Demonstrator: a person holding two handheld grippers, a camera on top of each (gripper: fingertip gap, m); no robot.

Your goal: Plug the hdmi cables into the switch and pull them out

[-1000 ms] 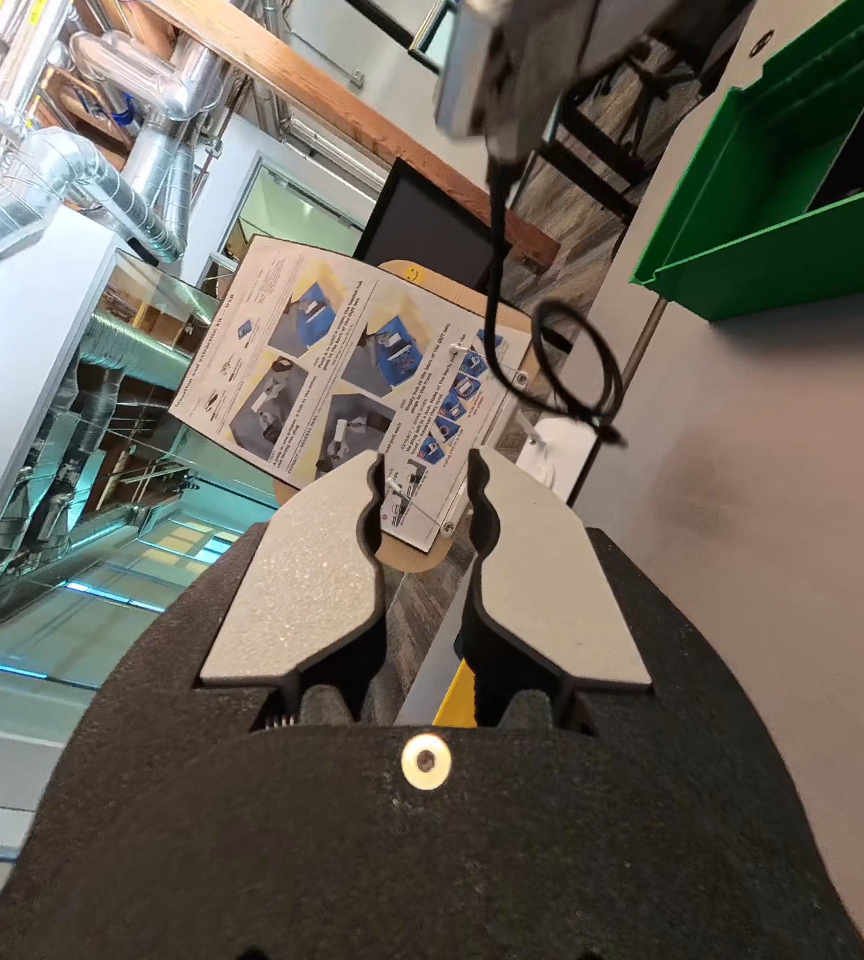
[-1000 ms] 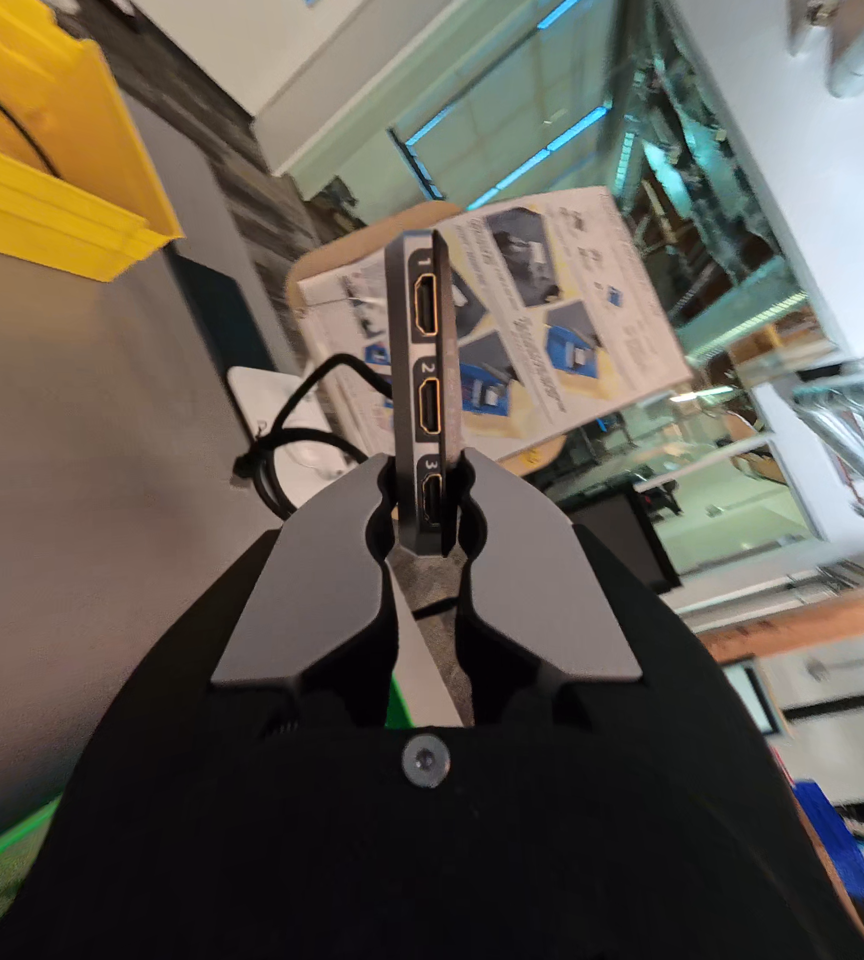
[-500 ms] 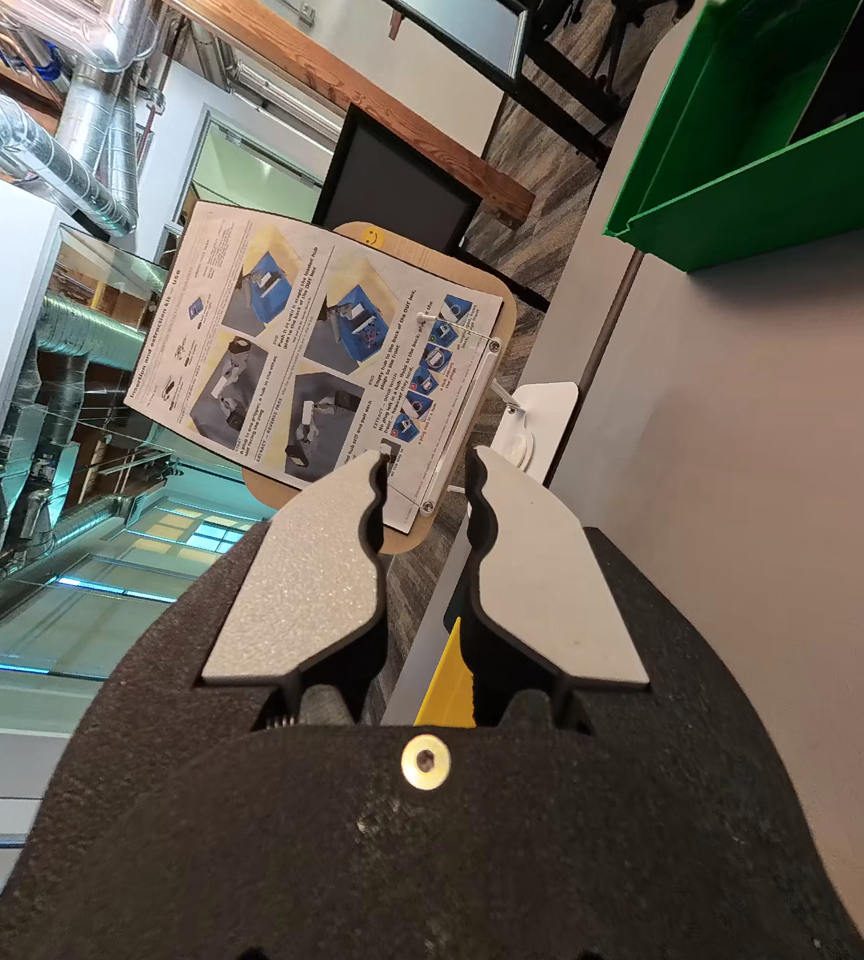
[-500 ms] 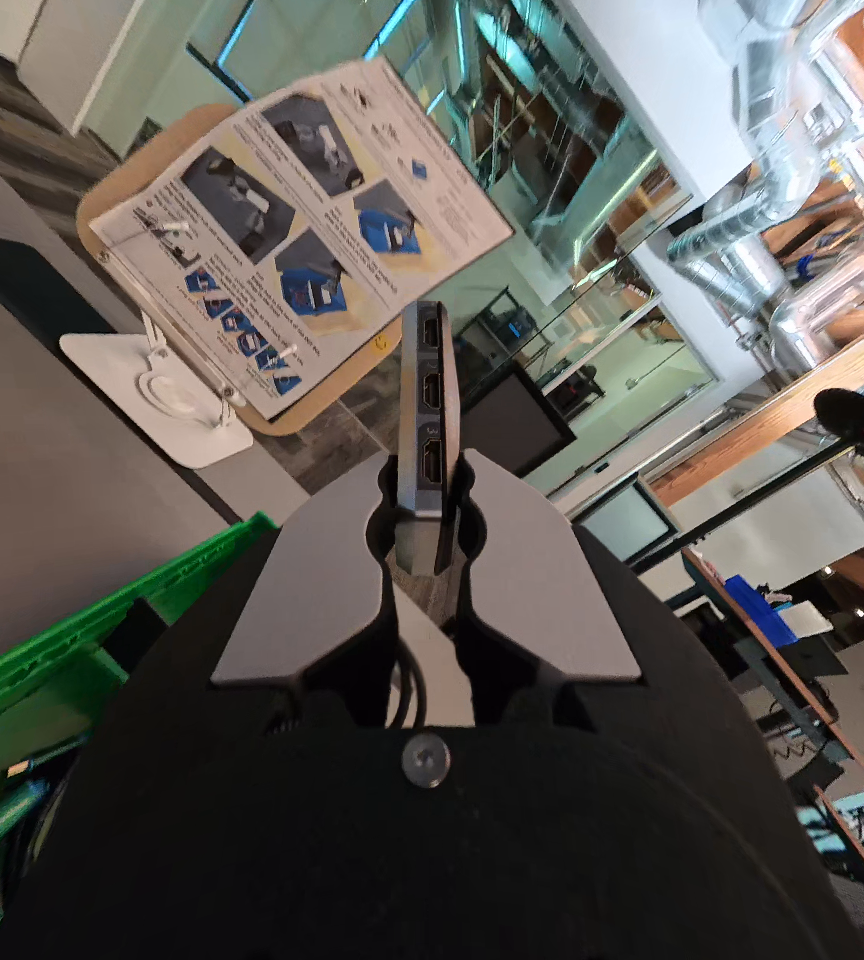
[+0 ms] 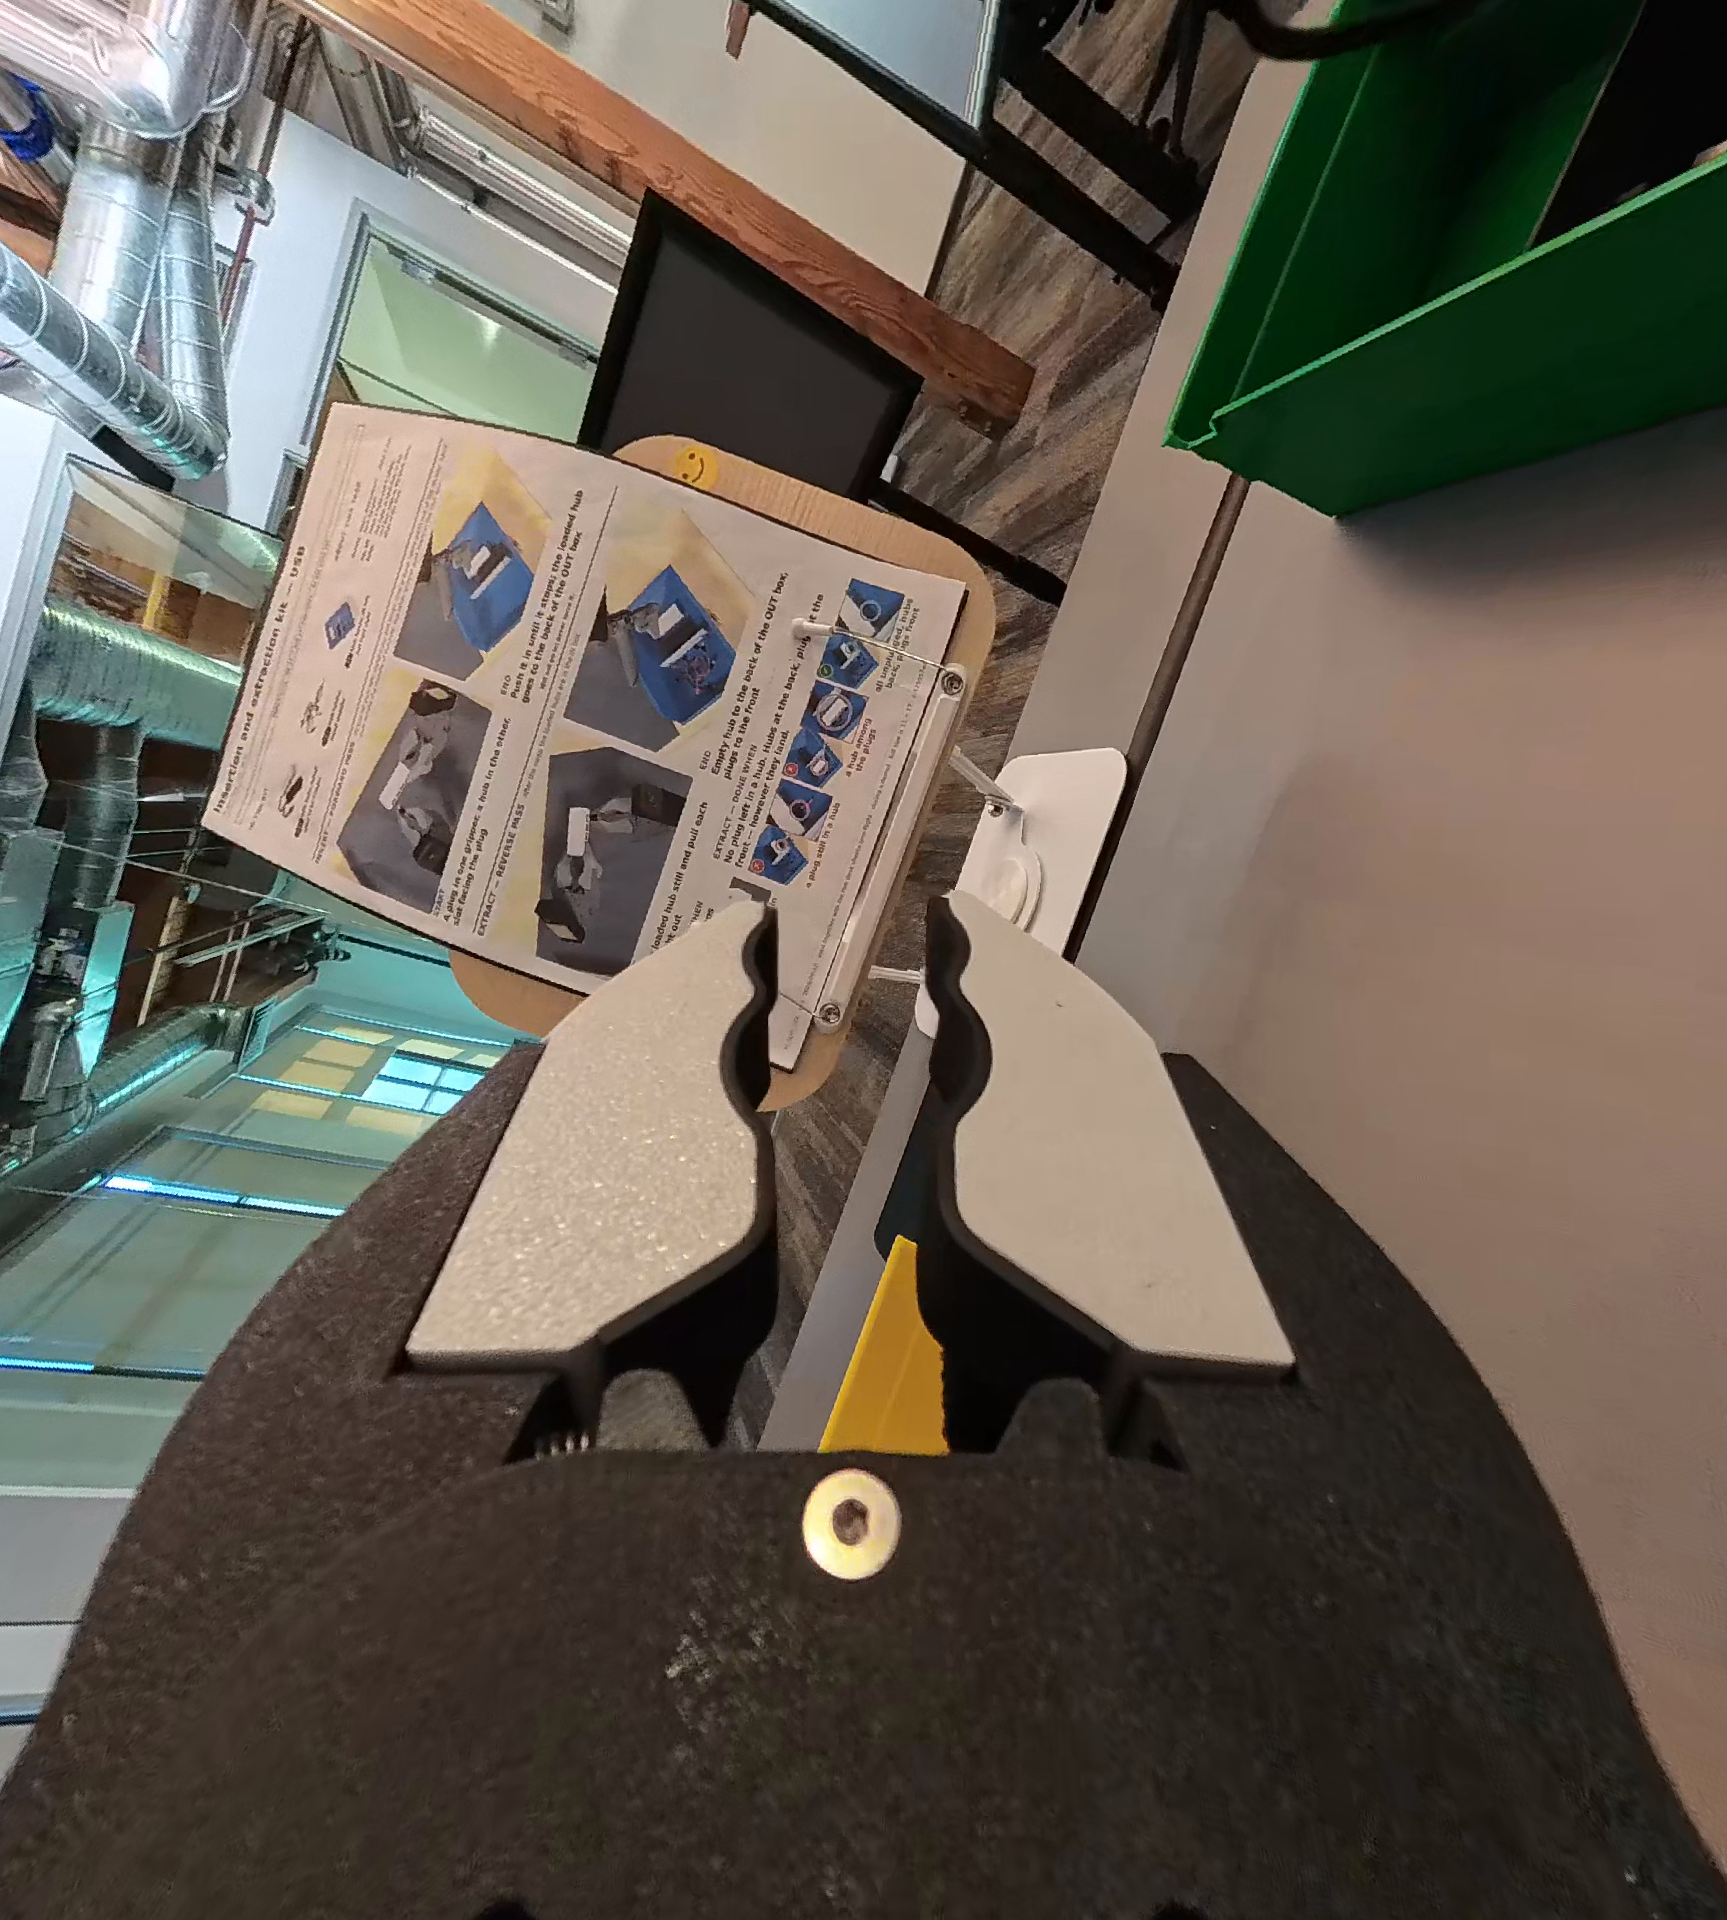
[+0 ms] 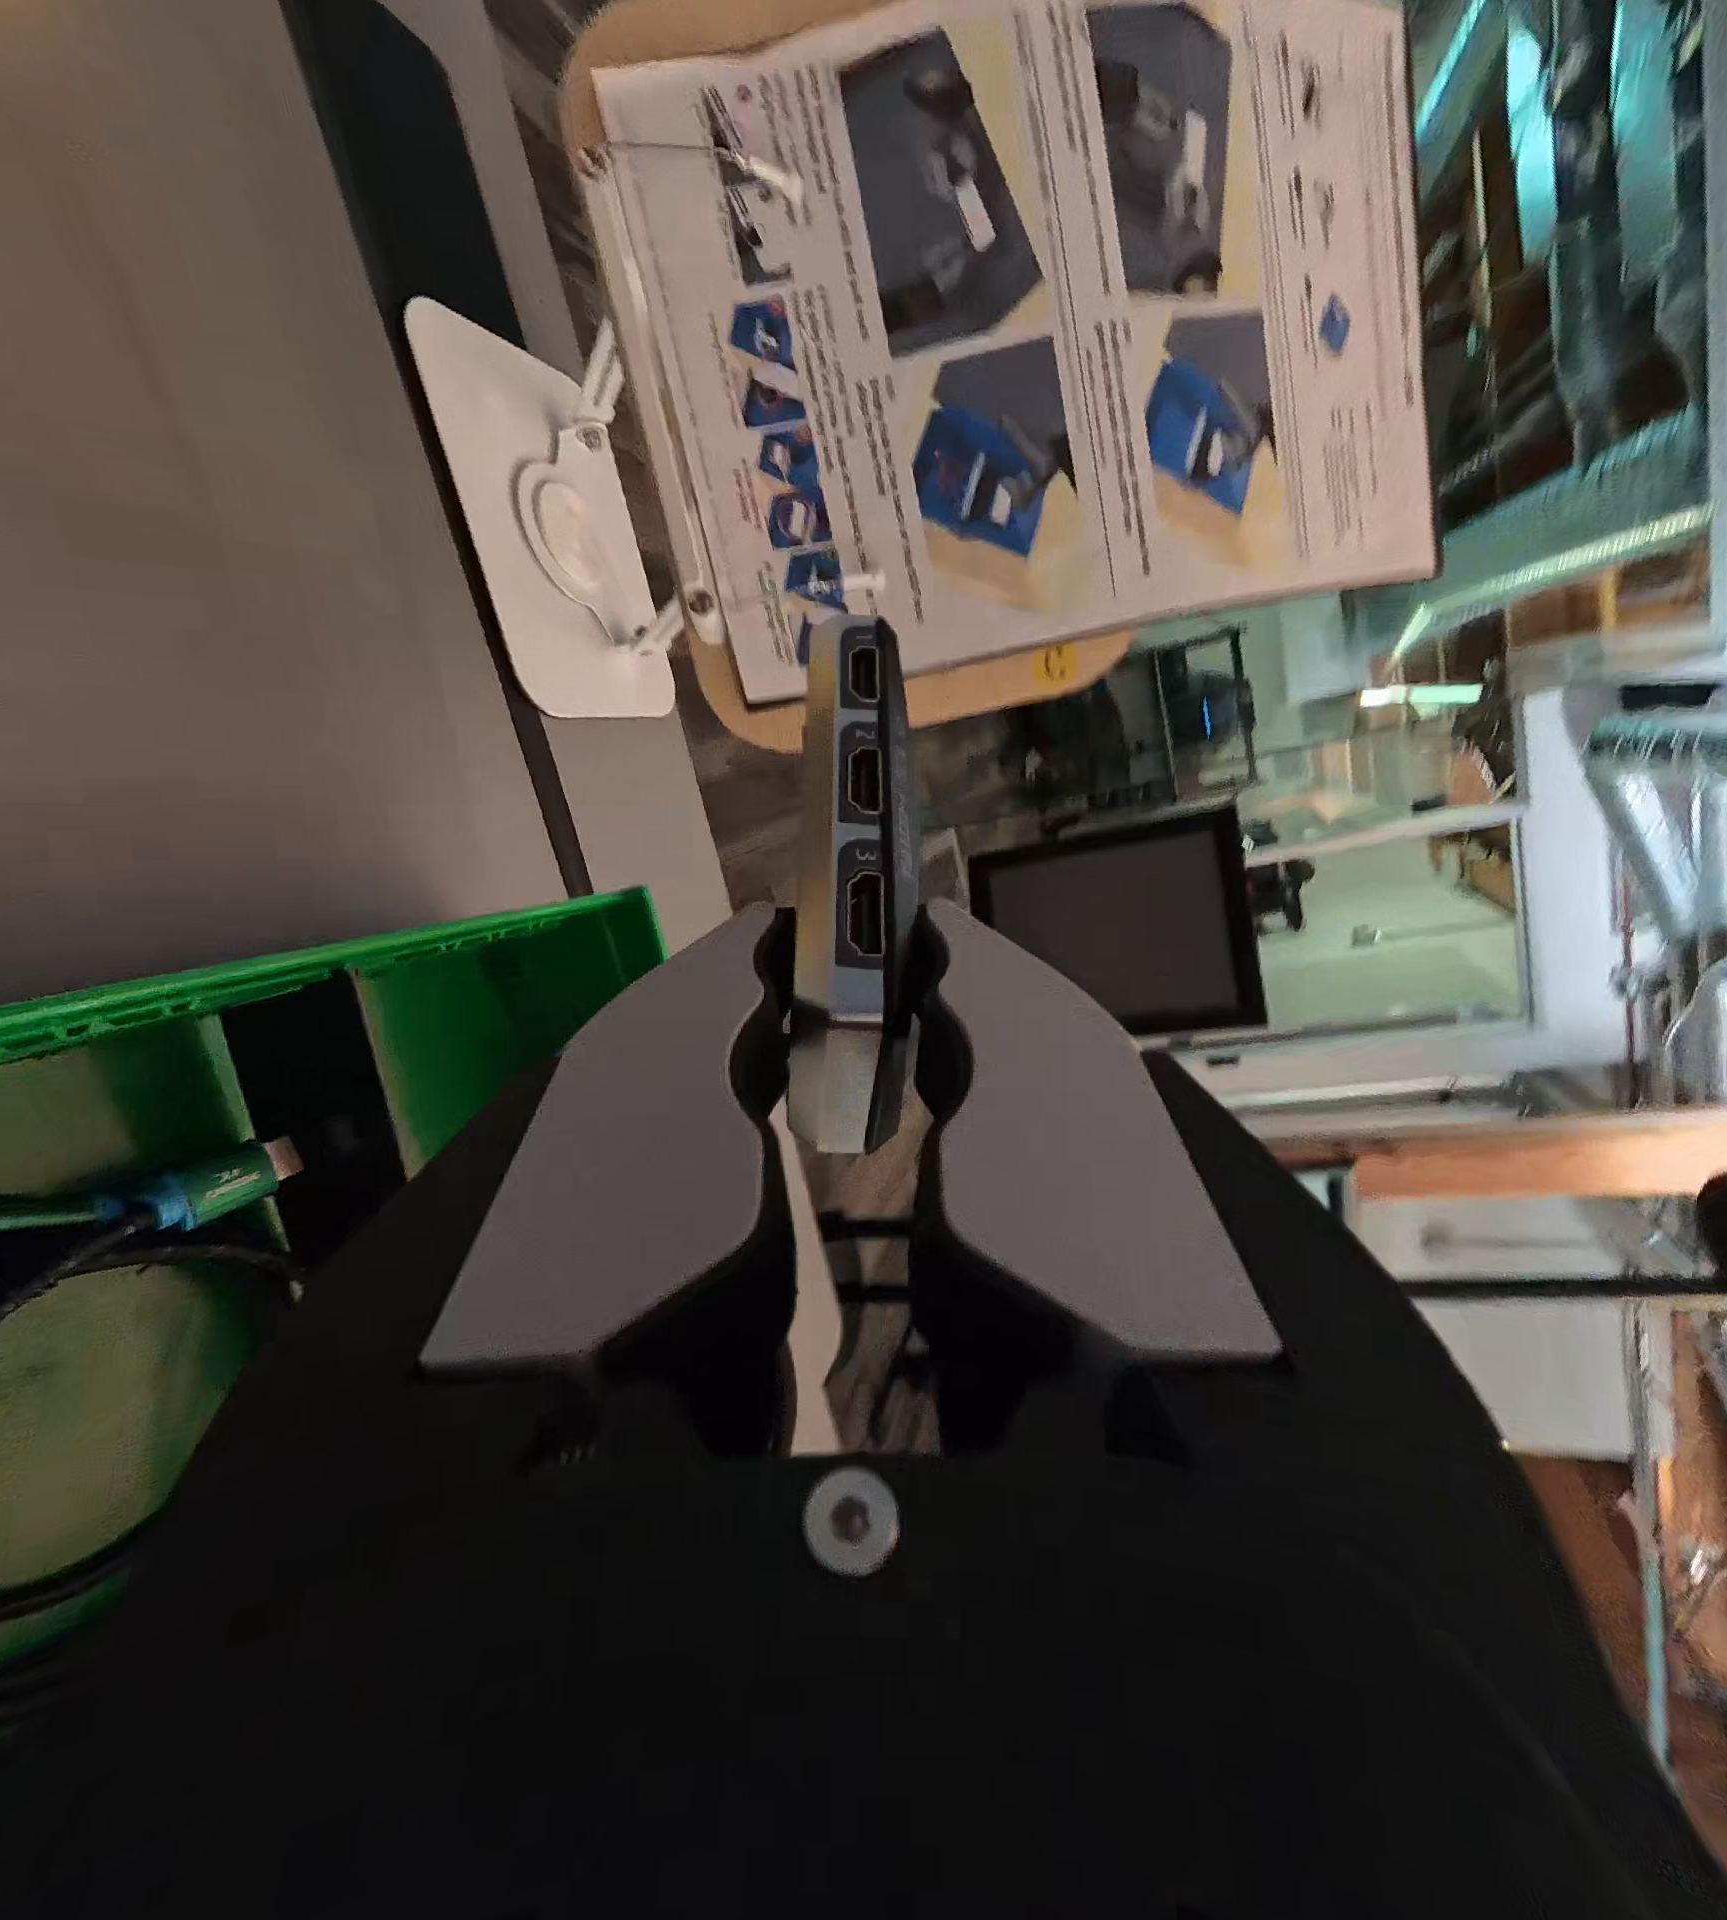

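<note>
Grey switch point(image 6: 857, 831), 3 ports bare, sits pinched at its lower end in the right gripper point(image 6: 846, 940), beside the green bin point(image 6: 215, 997). Left gripper point(image 5: 846, 925) gapes narrowly, empty, over the table point(image 5: 1461, 935) edge. Cables point(image 6: 90, 1236) lie partly hidden in the bin.

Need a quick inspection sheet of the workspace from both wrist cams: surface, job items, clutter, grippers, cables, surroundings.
Surface: grey table, bare where visible.
Job's things: HDMI switch clamped in the right gripper, its three visible ports empty.
Clutter: green bin on the table; instruction sheet on a white stand; a sliver of something yellow between the left jaws.
Grippers: left gripper open, holding nothing; right gripper shut on the switch.
Cables: blue-ended cables lying in the green bin; none plugged in.
Surroundings: dark monitor, metal ducts, wooden beam.
</note>
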